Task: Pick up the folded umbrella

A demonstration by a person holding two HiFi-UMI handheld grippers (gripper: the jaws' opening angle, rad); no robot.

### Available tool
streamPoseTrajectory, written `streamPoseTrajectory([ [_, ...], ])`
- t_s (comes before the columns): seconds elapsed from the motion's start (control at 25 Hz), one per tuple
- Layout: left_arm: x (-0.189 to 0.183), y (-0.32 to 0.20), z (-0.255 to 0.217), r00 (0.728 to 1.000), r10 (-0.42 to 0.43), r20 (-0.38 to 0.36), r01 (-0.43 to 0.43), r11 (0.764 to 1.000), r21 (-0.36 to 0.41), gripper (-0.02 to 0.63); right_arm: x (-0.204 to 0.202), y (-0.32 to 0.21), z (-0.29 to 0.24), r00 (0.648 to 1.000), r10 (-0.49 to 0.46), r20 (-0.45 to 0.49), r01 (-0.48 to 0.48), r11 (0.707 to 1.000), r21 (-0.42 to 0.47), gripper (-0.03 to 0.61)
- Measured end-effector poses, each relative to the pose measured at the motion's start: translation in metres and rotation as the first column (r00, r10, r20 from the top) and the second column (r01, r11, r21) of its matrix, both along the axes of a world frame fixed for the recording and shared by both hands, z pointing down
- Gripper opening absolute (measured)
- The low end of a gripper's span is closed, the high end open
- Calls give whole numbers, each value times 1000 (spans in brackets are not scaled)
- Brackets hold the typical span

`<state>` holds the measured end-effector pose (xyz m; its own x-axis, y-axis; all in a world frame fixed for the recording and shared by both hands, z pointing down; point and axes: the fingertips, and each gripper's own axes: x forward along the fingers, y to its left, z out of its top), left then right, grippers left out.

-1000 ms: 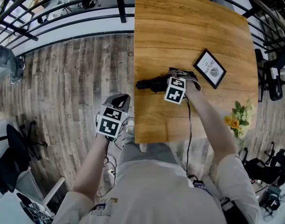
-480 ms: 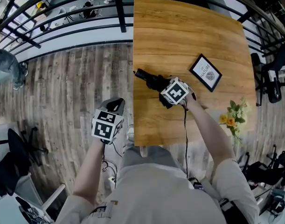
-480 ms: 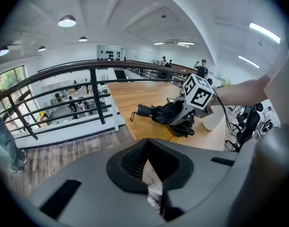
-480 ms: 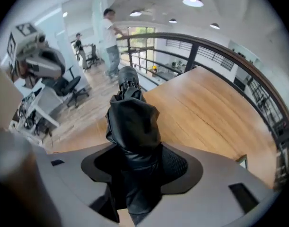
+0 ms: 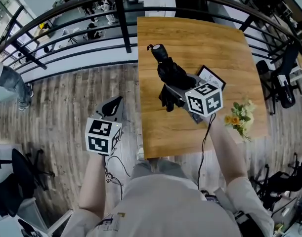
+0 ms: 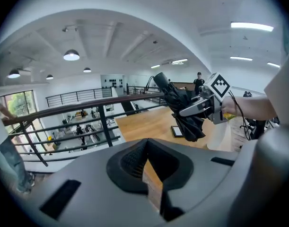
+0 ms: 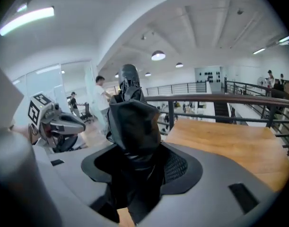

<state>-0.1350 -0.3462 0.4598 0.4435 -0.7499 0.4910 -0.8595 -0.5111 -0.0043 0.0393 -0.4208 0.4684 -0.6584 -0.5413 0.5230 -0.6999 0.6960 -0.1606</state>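
Note:
The folded black umbrella hangs in the air above the wooden table, its handle end pointing away from me. My right gripper is shut on its middle, and the black fabric fills the space between the jaws in the right gripper view. The left gripper view shows the umbrella held over the table by the right gripper. My left gripper hovers left of the table over the floor, jaws together with nothing in them.
A small framed picture lies on the table under the right gripper. Yellow flowers stand at the table's right edge. A black railing runs behind the table. Office chairs stand at the far right.
The right gripper closed on the umbrella lying on the table, lifted it high and rolled it so the handle points away. The left gripper rose too.

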Motion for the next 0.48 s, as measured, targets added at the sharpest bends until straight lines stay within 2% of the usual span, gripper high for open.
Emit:
streamPoseTrajectory([
  [0.16,-4,2,-70,1000,-10,-7,11,988,156,17,0,17,-94,991,24,131,-45,986,160,275],
  [0.28,-4,9,-119,1000,-5,22,-1,962,274,17,4,35,-154,977,43,209,-97,962,255,276],
  [0.48,-3,29,-183,1000,9,29,-20,910,415,17,14,74,-231,943,66,326,-187,916,356,276],
])
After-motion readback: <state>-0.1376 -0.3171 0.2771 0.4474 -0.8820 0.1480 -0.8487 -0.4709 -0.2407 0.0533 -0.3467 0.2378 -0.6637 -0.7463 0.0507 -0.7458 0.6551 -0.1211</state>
